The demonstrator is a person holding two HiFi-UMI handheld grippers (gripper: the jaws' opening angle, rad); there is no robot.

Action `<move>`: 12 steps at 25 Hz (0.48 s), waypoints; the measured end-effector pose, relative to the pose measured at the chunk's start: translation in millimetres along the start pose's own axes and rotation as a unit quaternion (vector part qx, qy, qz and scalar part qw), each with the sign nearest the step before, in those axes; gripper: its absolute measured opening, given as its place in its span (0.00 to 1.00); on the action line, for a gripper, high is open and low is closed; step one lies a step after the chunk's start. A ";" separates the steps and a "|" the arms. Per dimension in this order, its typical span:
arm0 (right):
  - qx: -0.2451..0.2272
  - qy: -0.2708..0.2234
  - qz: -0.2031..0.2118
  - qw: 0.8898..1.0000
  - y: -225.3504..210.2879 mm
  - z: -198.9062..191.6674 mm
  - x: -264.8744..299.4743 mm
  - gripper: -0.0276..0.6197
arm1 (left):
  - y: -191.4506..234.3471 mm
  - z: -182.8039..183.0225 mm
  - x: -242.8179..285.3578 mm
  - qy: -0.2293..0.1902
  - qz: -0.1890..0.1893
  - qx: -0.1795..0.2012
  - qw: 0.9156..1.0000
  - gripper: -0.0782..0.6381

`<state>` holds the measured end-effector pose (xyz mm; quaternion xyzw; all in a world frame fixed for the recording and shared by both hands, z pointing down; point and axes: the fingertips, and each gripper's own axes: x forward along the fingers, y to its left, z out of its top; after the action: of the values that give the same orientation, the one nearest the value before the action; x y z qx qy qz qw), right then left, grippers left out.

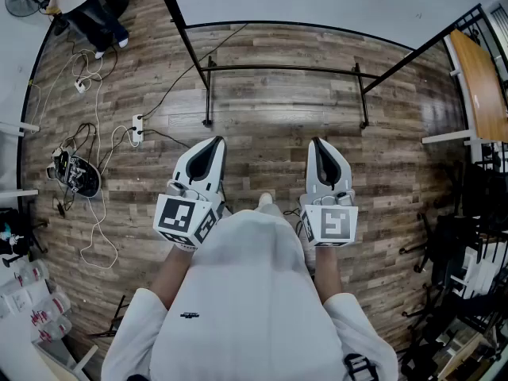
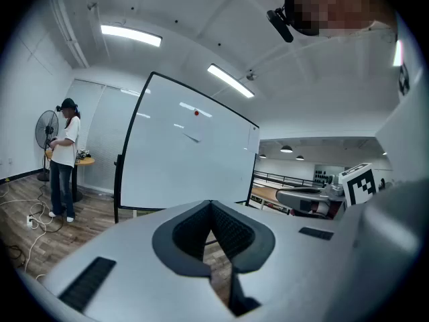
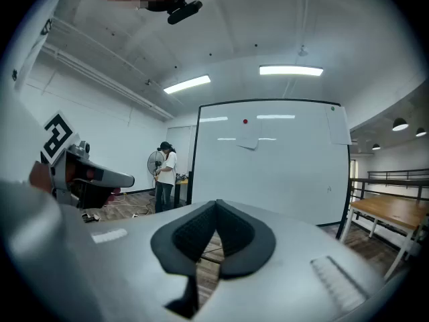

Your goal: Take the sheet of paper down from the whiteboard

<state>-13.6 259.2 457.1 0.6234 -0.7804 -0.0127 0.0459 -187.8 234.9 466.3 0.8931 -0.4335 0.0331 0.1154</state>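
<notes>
Whiteboard (image 3: 268, 159): white face, black frame. Magnet (image 3: 245, 121) on it: red. Sheet of paper (image 3: 247, 141): pale, close to the board's own white; any print on it cannot be made out at this range. Floor (image 1: 270, 109): grey-brown wood-plank pattern. Left gripper (image 1: 216, 141) and right gripper (image 1: 317, 141): white shells, black ribbed pads (image 2: 231, 230). Marker cubes (image 1: 181, 217): black squares on white. Wearer's top (image 1: 246, 292): white. Bystander (image 3: 164, 173): white top, blue trousers, dark cap. Tabletop (image 1: 482, 86): orange-brown wood.
</notes>
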 end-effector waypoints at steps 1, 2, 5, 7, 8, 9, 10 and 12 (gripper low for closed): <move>-0.001 0.001 -0.001 1.000 0.6 -0.5 0.1 0.04 | 0.7 -1.3 0.5 0.002 -0.002 -0.002 1.000 0.11; -0.002 0.003 -0.001 1.000 0.9 -0.7 0.2 0.04 | 1.1 -2.5 0.9 0.004 -0.004 -0.003 1.000 0.11; 0.000 0.002 -0.004 1.000 -3.9 0.8 -0.6 0.04 | -1.4 -4.4 4.5 0.010 -0.005 -0.005 1.000 0.11; 0.002 -0.004 -0.010 1.000 -11.2 2.8 -1.3 0.04 | -4.4 -3.7 9.8 0.013 -0.003 -0.004 1.000 0.11; 0.001 -0.008 -0.013 1.000 -15.2 3.8 -2.0 0.04 | -5.7 -3.3 12.5 0.014 -0.002 -0.005 1.000 0.11; -0.002 -0.013 -0.016 1.000 -19.6 4.8 -2.8 0.04 | -7.4 -2.7 15.4 0.012 -0.001 -0.006 1.000 0.11; -0.006 -0.016 -0.018 1.000 -24.5 5.2 -3.5 0.04 | -9.6 -2.0 18.4 0.010 0.000 -0.007 1.000 0.11; -0.005 -0.019 -0.019 1.000 -35.6 2.2 -5.0 0.04 | -16.0 -1.1 24.7 0.006 0.004 -0.005 1.000 0.11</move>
<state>21.9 256.0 452.0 0.6375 -0.7692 -0.0291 0.0339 -160.0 225.8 468.5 0.8907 -0.4362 0.0372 0.1221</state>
